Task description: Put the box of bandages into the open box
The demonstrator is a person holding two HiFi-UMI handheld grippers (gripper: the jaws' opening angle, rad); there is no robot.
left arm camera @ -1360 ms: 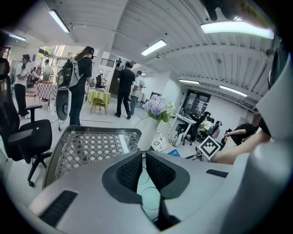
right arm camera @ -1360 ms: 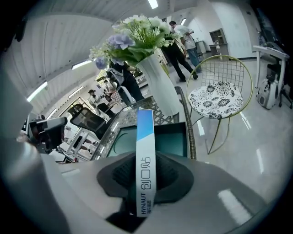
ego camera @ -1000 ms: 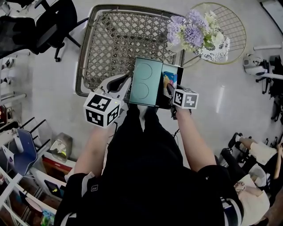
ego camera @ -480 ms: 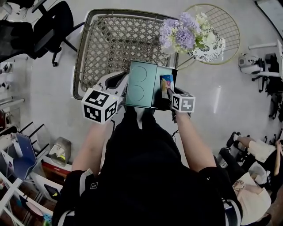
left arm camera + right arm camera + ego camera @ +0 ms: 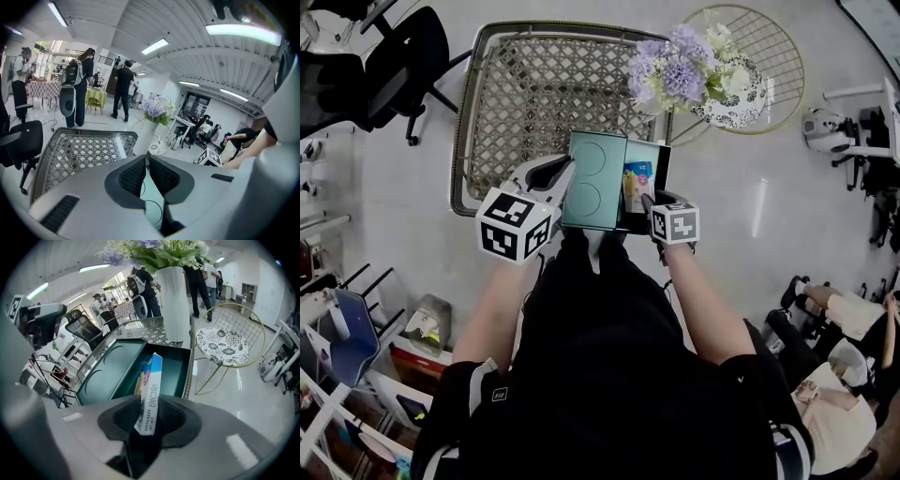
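Pale glossy floor [image 5: 750, 234] fills most of the head view, catching the glare of ceiling lights. At upper centre stands a tabletop [image 5: 534, 94] of open woven lattice in a dark metal frame. Beside it at upper right is a round wire chair [image 5: 778, 47] with a black-and-white patterned cushion [image 5: 220, 345]. Between the two, a white vase [image 5: 173, 301] holds purple and white flowers [image 5: 680, 70]. Black office chairs [image 5: 403, 56] sit at upper left, shelving [image 5: 337, 375] at lower left, and a seated person [image 5: 834, 319] at lower right. The left gripper view shows a long white room with strip lights [image 5: 154, 46] and several people standing [image 5: 79, 89] at far left.

Just below the tabletop's lower edge, at frame centre, is the teal open box [image 5: 661, 164]. Its lid [image 5: 592, 178] is thrown back to the left. Whether the box rests on the frame cannot be told.

The left tool [image 5: 561, 178] has its jaws drawn narrow on the lid's left edge, and a thin teal strip shows between its pads [image 5: 133, 176].

The right tool [image 5: 649, 202] points steeply down at the box's dark compartment. Its jaws have just been opening and now stand wide. The box of bandages [image 5: 637, 186] lies tilted and loose between them, a pad close on each side. The far end of the bandage box [image 5: 150, 394] reaches into the compartment [image 5: 176, 371], just right of the lid.

Each tool's marker cube [image 5: 514, 225] shows above the person's black clothing [image 5: 609, 356].
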